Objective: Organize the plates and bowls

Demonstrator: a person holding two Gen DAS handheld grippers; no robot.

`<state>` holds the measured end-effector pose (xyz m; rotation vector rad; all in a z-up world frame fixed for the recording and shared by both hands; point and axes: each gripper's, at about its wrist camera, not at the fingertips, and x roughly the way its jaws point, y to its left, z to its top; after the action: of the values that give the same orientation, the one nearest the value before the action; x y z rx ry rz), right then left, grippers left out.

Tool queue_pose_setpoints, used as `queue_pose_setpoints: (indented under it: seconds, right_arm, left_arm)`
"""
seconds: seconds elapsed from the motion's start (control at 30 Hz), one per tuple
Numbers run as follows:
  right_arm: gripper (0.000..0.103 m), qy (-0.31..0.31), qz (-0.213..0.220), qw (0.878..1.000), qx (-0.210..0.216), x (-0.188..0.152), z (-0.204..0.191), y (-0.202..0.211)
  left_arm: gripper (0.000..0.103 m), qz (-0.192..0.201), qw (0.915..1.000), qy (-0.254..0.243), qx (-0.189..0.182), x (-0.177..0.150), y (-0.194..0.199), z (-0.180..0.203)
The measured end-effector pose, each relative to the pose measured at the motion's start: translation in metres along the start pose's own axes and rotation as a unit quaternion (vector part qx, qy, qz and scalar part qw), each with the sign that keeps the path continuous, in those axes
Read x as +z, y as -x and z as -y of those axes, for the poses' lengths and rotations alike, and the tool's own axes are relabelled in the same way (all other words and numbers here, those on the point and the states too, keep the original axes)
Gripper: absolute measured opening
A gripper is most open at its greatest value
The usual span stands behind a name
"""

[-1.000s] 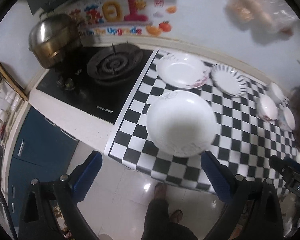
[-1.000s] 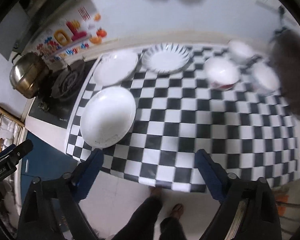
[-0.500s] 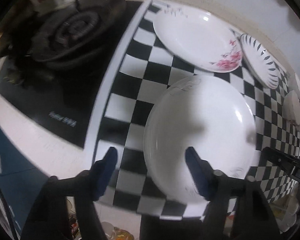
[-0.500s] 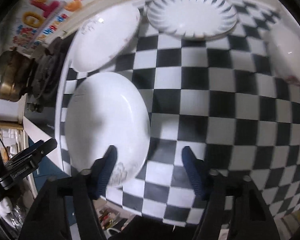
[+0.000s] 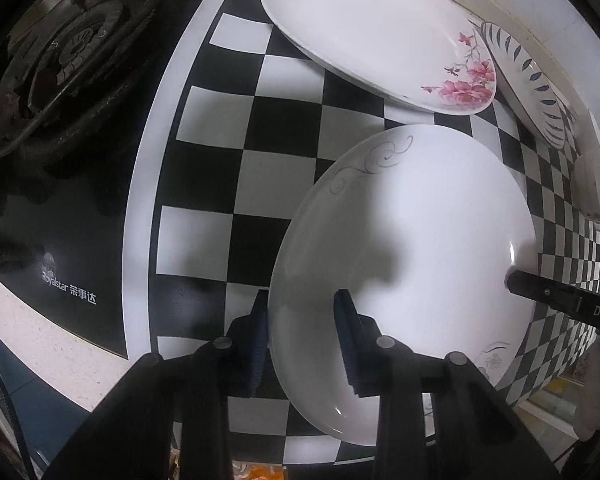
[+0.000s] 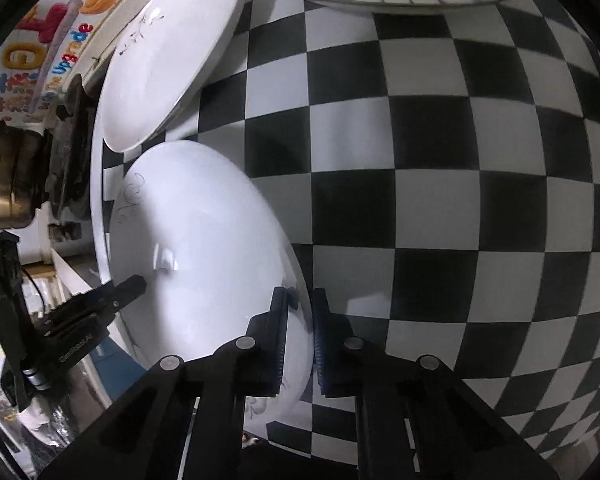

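A black-and-white checkered mat point(image 5: 236, 184) is spread on the counter. Just beside the mat, a black Royalstar gas hob point(image 5: 60, 128) is seen. Beyond the hob, a brass-coloured pot point(image 6: 4, 184) and colourful wall stickers point(image 6: 40, 48) are seen.

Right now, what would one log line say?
step: grasping | left gripper: closing over plate rim | right gripper: closing on opposite rim | plate: on counter

a: what covers the counter point(image 5: 204, 184)?
b: a black-and-white checkered sheet, with a black gas hob point(image 5: 60, 92) set in at its left.
a: and on the sheet?
b: a plain white plate point(image 5: 420, 240) at the front edge, a pink-flowered plate point(image 5: 372, 28) behind it, a dark-streaked plate point(image 5: 528, 80) beside that.
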<state>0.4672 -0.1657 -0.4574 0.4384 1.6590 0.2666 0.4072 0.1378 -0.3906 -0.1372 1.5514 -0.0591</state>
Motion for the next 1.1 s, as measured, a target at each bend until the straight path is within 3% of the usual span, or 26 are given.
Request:
queue_pose_setpoints:
  seconds: [0.37, 0.6, 0.87, 1.1]
  right_arm:
    - [0.013, 0.033, 0.003, 0.999, -0.004, -0.001, 0.003, 0.016]
    - [0.012, 0.021, 0.025, 0.999, 0.014, -0.009, 0.041, 0.054]
    - [0.012, -0.005, 0.037, 0.999, 0.014, -0.021, 0.091, 0.081]
    - [0.012, -0.028, 0.034, 0.999, 0.009, -0.03, 0.125, 0.08]
  left_arm:
    - [0.029, 0.022, 0.9996, 0.016, -0.008, -0.016, 0.026, 0.033]
    - [0.029, 0.025, 0.9995, -0.015, -0.016, -0.02, 0.049, 0.078]
    - [0.029, 0.011, 0.9986, -0.047, -0.021, -0.025, 0.029, 0.116]
    - [0.029, -0.004, 0.9975, -0.069, -0.015, -0.026, 0.009, 0.146]
